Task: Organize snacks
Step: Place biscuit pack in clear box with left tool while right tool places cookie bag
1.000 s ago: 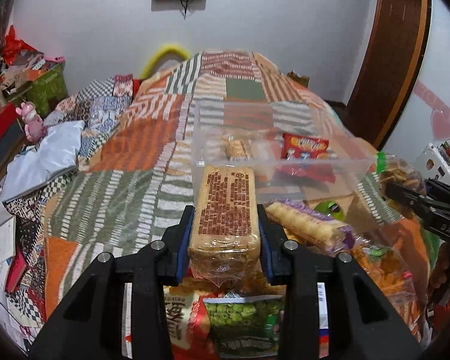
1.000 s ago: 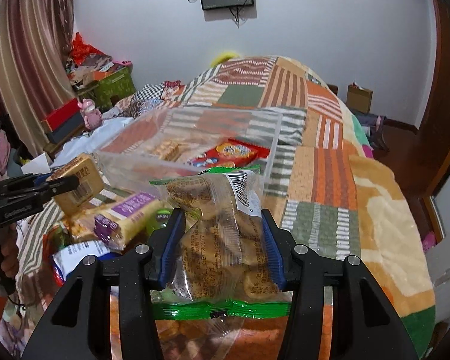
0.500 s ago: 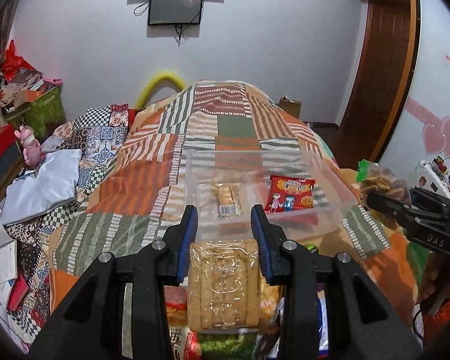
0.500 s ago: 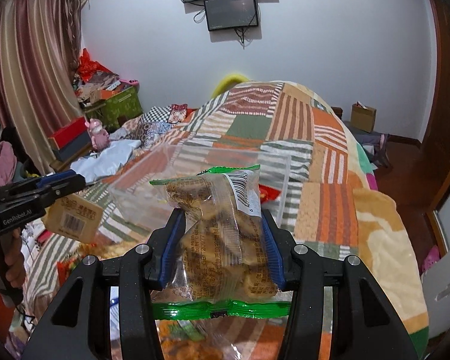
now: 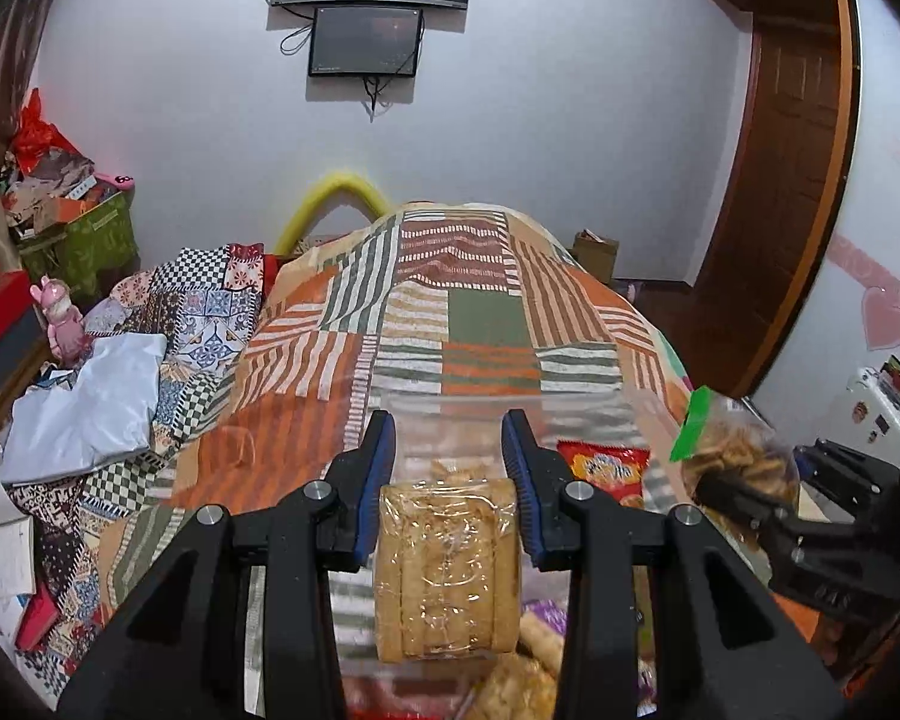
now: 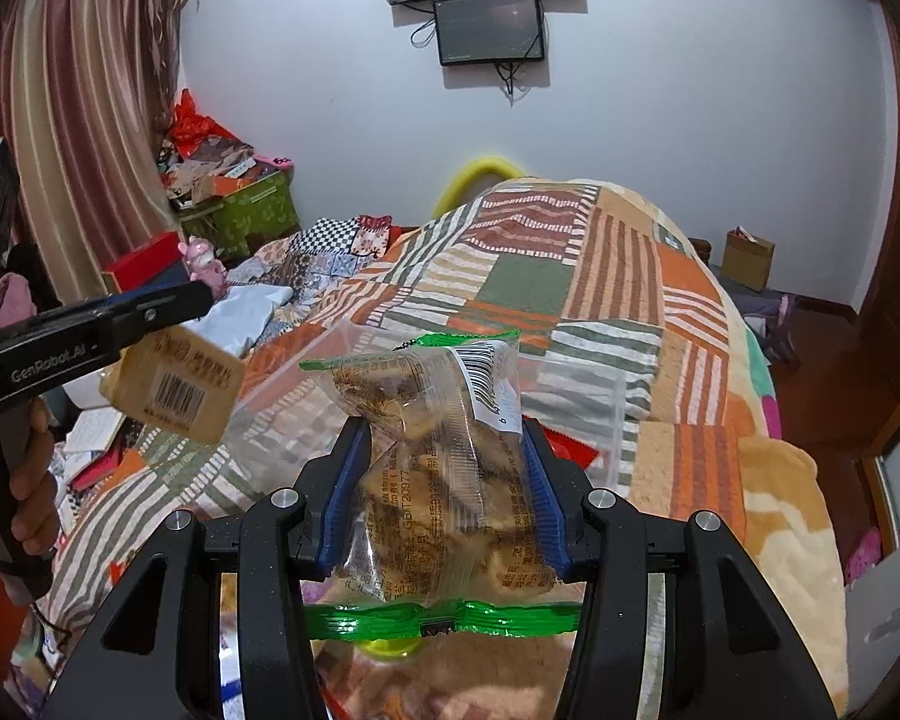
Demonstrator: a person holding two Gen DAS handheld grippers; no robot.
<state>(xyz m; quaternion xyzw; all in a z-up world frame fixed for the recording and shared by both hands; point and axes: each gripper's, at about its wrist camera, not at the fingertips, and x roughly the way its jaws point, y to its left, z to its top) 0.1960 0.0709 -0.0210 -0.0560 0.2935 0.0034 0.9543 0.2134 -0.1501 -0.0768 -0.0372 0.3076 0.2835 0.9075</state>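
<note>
Both pairs of jaws are clamped on snacks: the left gripper pinches a clear-wrapped pack of biscuits by its sides, and the right gripper squeezes a clear bag with green sealed edges, full of brown pieces. Each pack hangs in the air above the patchwork quilt, near a clear plastic bin that holds a red snack packet. More packets lie blurred on the quilt below the grippers, and a hand grips the left tool's handle.
</note>
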